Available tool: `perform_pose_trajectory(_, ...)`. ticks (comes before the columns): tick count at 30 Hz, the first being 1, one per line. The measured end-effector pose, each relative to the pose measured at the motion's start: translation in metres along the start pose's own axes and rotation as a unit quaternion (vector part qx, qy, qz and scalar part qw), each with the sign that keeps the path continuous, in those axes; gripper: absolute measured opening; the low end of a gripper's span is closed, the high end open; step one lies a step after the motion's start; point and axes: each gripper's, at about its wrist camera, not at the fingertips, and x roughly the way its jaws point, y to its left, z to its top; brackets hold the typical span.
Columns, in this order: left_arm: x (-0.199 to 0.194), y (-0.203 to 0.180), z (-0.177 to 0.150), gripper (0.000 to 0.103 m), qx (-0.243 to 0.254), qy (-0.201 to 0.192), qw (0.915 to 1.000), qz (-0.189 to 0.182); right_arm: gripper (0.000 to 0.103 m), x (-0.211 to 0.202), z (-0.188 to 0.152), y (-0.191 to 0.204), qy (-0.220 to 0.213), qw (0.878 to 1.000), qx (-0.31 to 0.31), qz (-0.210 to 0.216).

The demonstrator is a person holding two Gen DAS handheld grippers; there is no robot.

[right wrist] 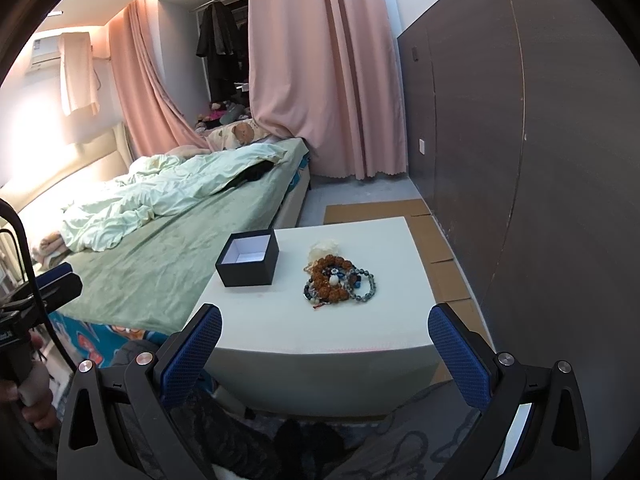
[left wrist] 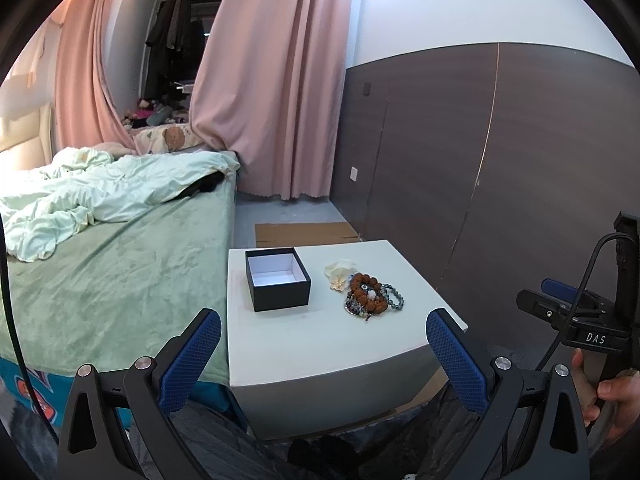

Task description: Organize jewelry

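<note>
Both hand-held grippers hang short of the low white square table (left wrist: 320,344), each with its blue-padded jaws spread wide and nothing between them: the left gripper (left wrist: 322,354) and the right gripper (right wrist: 325,354). On the tabletop a small black cardboard box with a white lining (left wrist: 277,278) stands open and looks empty. Well apart from it, nearer the dark panelled wall (left wrist: 500,168), lies a tangled heap of beaded bracelets (right wrist: 340,280); brown, grey and dark strands overlap, so a count is not possible. A cream flower-shaped piece (left wrist: 339,274) sits half hidden behind the heap. The green-covered bed (right wrist: 168,236) borders the table.
</note>
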Motion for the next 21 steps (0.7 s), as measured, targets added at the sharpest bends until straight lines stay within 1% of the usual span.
perform_pose_trajectory(21, 0.0007, 0.0027, -0.0011, 0.102, -0.006, -0.002, 1.0000, -0.004, 0.103, -0.0015, 0.0061, -0.0039, 0.004, 1.000, -0.004, -0.004)
